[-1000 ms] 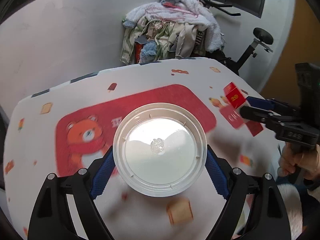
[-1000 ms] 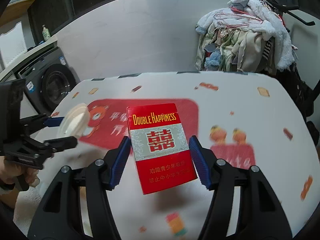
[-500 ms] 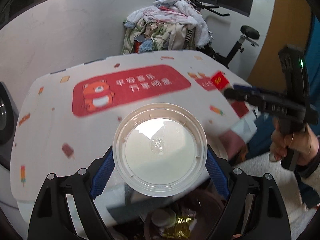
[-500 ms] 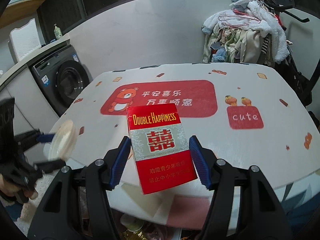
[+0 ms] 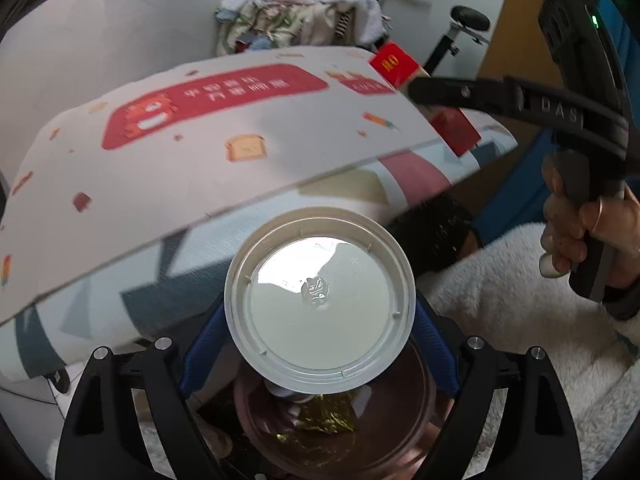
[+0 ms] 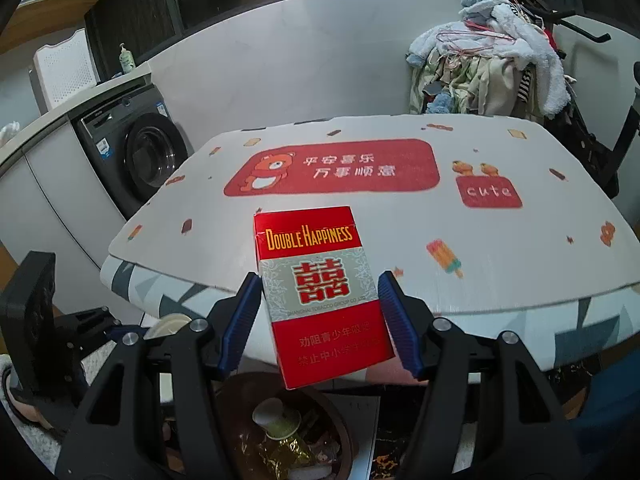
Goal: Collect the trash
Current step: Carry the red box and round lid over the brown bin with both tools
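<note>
One round plastic lid (image 5: 319,304) sits clamped in the left gripper (image 5: 319,322), its jaws spread wide, above one trash bin (image 5: 416,436) at six o'clock. One red cigarette pack (image 6: 322,296) is gripped by the right gripper (image 6: 320,320).

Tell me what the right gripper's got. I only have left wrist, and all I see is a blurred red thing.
Observer: The right gripper is shut on a red cigarette pack. The pack is upright, with a blue pad on each side.
Operator: Near the drop yet?
Observer: The right wrist view shows the brown bin at the bottom of the frame, directly under the pack and in front of the table.
Operator: What's in it? The lid blocks mine.
Observer: A paper cup on its side, above some gold foil.
</note>
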